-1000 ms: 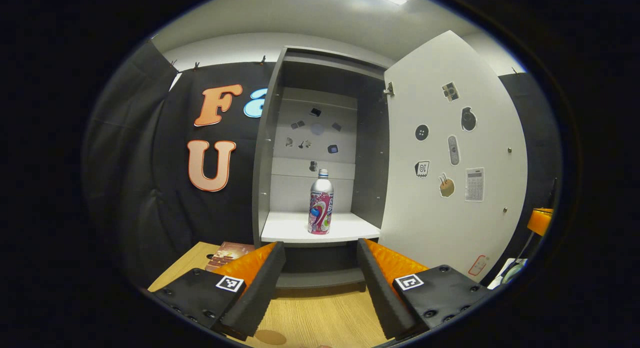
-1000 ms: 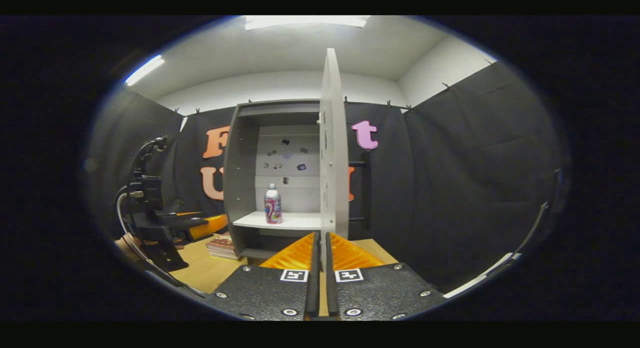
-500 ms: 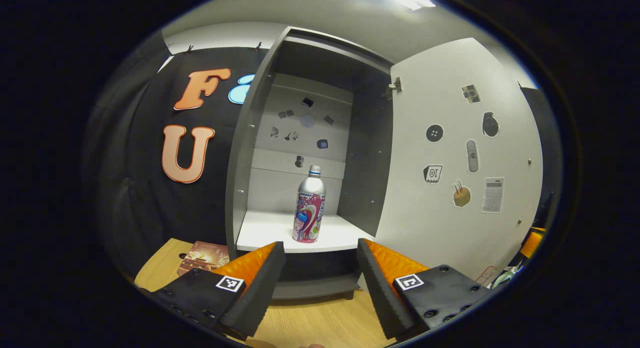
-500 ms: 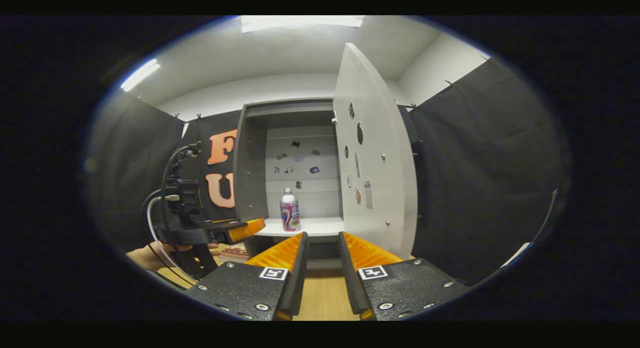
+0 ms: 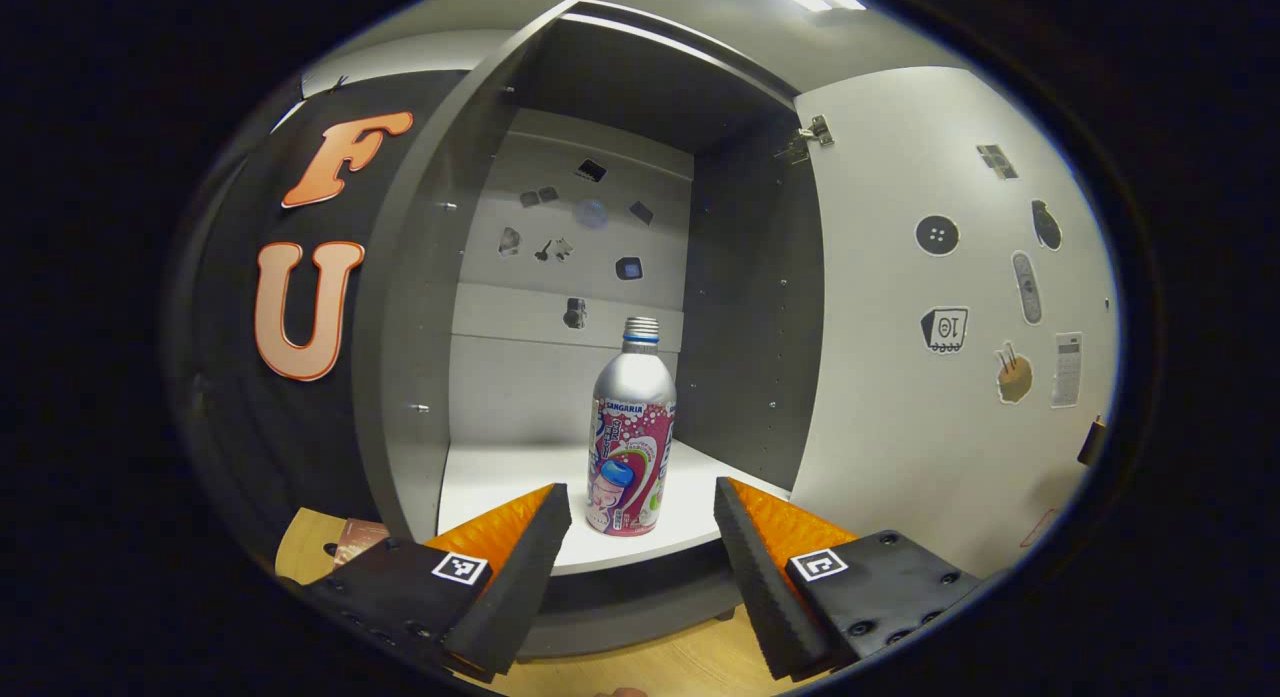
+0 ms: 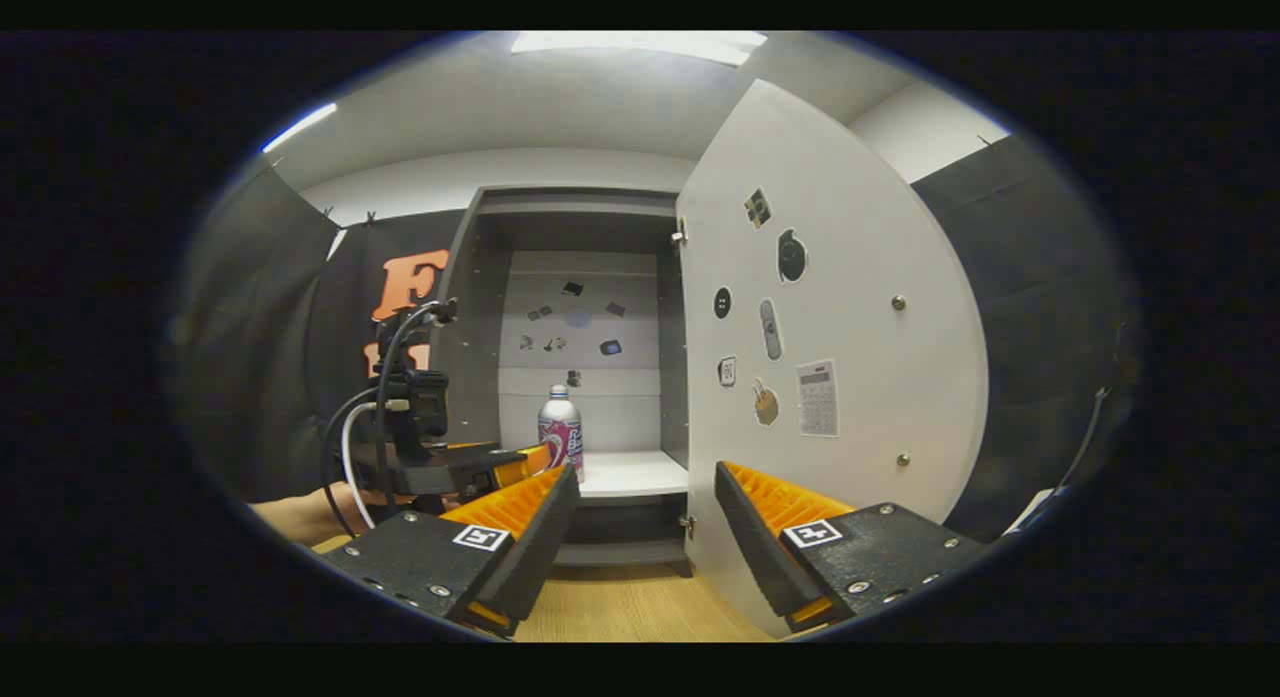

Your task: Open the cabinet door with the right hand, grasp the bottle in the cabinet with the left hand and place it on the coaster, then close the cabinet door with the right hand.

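Booth: grey cabinet (image 5: 420,307) on a wood table, door (image 5: 950,307) swung wide open, so step one's done.
Bottle (image 5: 631,432): upright on the shelf, just ahead between the left gripper (image 5: 640,537) jaws, untouched.
Left jaws: wide open, empty.
Right gripper (image 6: 645,522): jaws spread, holding nothing.
Left to do: grab, coaster, close door.

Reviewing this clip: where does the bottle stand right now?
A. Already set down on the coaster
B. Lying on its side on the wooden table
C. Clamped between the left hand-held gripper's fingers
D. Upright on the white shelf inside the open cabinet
D. The bottle stands upright on the cabinet's white shelf, with the left hand-held gripper open in front of it and not touching it.
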